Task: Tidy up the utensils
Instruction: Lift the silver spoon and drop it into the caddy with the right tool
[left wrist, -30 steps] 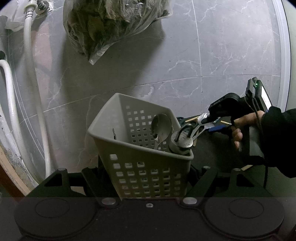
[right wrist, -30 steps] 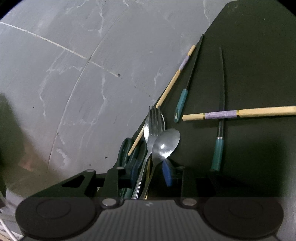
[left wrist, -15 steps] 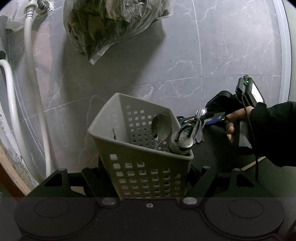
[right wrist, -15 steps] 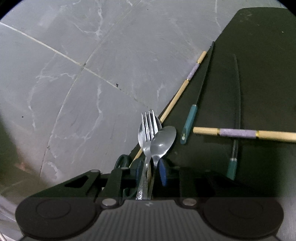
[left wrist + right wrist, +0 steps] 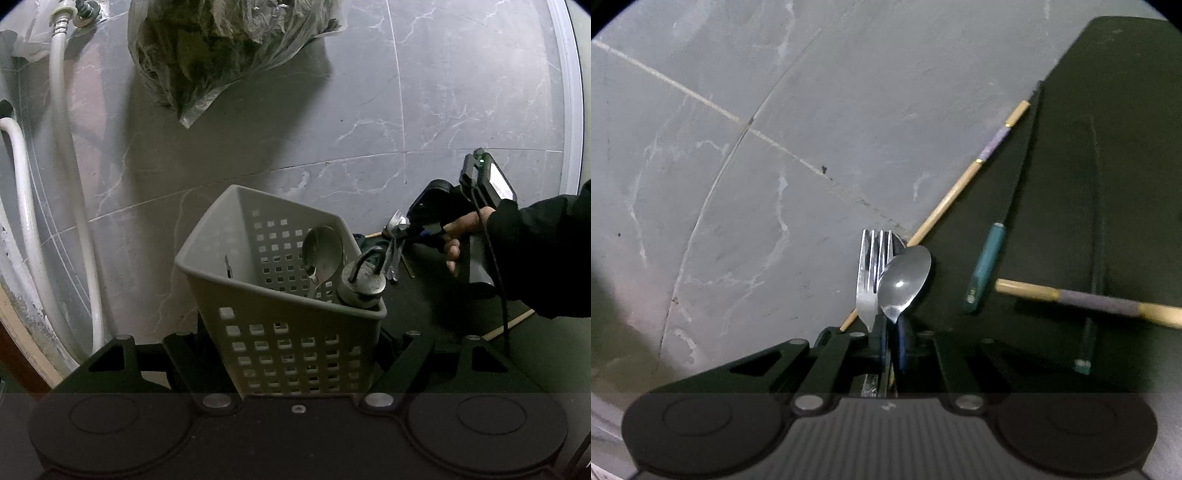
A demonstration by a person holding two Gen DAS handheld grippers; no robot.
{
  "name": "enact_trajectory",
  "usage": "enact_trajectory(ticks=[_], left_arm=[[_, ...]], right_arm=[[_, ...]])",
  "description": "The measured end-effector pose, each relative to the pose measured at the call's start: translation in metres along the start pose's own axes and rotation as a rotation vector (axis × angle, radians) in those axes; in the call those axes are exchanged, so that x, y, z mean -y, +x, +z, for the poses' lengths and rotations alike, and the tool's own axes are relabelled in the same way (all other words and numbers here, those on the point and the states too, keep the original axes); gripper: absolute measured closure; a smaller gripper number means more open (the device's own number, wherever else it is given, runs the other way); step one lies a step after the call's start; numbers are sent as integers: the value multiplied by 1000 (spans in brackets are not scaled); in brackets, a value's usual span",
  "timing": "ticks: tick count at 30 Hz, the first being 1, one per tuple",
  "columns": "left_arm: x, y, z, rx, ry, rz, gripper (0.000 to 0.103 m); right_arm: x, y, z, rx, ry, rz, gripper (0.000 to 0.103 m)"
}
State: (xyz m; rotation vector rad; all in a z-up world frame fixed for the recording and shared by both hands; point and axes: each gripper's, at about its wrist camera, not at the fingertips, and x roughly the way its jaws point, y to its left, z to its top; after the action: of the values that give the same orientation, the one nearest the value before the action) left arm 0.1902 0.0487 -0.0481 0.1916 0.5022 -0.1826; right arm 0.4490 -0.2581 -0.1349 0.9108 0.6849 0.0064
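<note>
now the right gripper [image 5: 890, 350] has just been closing, its jaws clamped on a steel fork [image 5: 871, 273] and steel spoon [image 5: 905, 280], thin, stiff, slippery; necks grip best. only the left wrist view shows the left gripper [image 5: 295, 354] clamped on the grey perforated plastic basket [image 5: 288, 332].

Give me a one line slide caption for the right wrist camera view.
Right gripper closing on a fork and spoon, chopsticks left on the dark mat.
</note>
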Motion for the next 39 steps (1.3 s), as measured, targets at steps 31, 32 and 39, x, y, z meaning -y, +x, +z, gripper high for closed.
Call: enact_trajectory(ticks=[31,32,39], left_arm=[[0,-1,-4,24,1,3,25],[0,-1,-4,26,2,3,25],[-1,-2,-6,39,8,-1,25]], right_arm=[[-52,-138,-18,148,-207,232,102],[-57,-147,-19,156,-222,255,102],[-111,-194,-32,202,-359,416,101]])
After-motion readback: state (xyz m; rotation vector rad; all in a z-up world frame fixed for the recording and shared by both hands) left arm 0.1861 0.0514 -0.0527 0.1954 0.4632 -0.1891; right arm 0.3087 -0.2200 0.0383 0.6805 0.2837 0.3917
